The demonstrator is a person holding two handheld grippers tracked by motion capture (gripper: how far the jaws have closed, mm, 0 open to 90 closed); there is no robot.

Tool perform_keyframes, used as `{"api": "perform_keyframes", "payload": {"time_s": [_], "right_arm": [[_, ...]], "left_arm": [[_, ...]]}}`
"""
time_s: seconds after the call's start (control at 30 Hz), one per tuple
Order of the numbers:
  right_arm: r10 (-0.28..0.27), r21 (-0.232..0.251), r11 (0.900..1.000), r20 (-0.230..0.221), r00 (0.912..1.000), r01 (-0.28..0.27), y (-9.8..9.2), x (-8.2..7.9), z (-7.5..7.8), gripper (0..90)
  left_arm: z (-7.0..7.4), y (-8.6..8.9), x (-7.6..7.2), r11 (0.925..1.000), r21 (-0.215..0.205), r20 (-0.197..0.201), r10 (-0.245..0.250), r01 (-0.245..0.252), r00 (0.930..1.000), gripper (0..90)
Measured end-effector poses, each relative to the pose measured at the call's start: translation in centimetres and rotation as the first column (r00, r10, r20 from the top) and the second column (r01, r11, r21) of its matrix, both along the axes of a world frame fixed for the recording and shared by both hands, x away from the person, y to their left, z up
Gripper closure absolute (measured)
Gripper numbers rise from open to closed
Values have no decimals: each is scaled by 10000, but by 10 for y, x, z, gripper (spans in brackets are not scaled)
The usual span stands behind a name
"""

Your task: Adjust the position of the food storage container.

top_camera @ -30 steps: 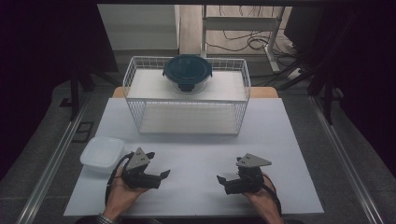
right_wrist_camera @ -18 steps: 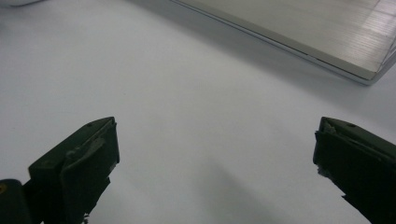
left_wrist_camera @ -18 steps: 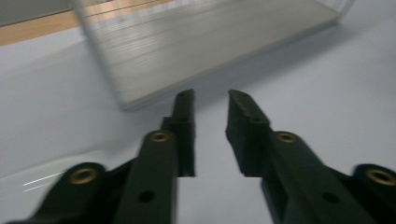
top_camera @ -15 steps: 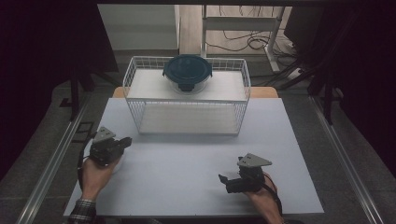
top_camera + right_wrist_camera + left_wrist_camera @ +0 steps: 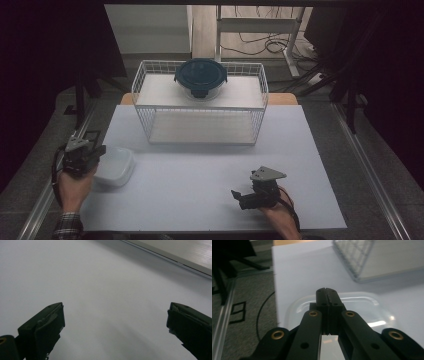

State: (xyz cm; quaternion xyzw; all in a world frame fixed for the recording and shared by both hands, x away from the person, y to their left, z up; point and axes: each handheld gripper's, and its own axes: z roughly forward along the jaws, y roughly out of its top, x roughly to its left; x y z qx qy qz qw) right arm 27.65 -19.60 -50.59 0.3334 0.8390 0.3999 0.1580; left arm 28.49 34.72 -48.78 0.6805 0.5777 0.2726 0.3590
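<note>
A shallow, translucent white plastic container lies on the white table near its left edge. My left gripper hovers at that container's left side, jaws pressed together. In the left gripper view the shut jaw tips stand over the container, with nothing visible between them. My right gripper rests low at the front right of the table, pointing left. Its jaws stand wide open over bare table.
A white wire basket stands at the back middle of the table. A round glass container with a dark teal lid sits on its upper shelf. The basket's corner lies ahead and to the right of my left gripper. Dark floor borders the table's left edge.
My left gripper has swung from the front middle-left of the table, across the white container, to its left side by the table edge. The right gripper has stayed put.
</note>
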Motion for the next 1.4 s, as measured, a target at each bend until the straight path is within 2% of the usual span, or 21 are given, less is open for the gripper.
{"api": "perform_keyframes", "payload": {"time_s": [0.17, 0.23, 0.33, 0.4, 0.5, 0.73, 0.87, 1.0, 1.2, 1.4], "right_arm": [[15, -24, 10000, 19, 10000, -15, 0, 0, 0, 12], [-8, -4, 10000, 22, 10000, 8, -1, 0, 0, 12], [34, -37, 10000, -21, 10000, -35, -1, 1, 0, 12], [29, -40, 10000, -47, 10000, -29, -1, 1, -1, 12], [9, -20, 10000, -54, 10000, -9, -1, 1, -1, 12], [-15, -22, 10000, -118, 9999, 15, -3, 2, -1, 12], [-7, -54, 10000, -99, 10000, 6, -3, 2, -1, 12], [-58, -50, 10000, -58, 10000, 58, -4, 2, 0, 12], [-63, -162, 9998, -62, 10000, 62, -4, 2, 0, 12], [-93, -220, 9997, -83, 9999, 91, -4, 3, -1, 13]], "left_arm": [[-9, 26, -4, 9953, -32, -113, 966, -967, 9953, 900], [-15, 34, -5, 9929, -325, -251, 1134, -1142, 9932, 900], [-25, 39, -4, 9914, -475, -668, 1185, -1218, 9907, 900], [-28, 40, -3, 9893, -932, -744, 1053, -1121, 9917, 900], [-27, 38, -5, 9899, -823, -838, 1089, -1158, 9905, 900], [-25, 19, -8, 9942, -752, -930, 699, -770, 9932, 900], [-22, 1, -9, 9986, -376, -933, 342, -378, 9950, 900], [-20, -18, -10, 9998, -203, -976, -73, 54, 9952, 900], [-18, -46, -14, 9980, -55, -1001, -626, 623, 9930, 900], [-16, -75, -20, 9926, 173, -992, -1179, 1202, 9881, 900]]}}
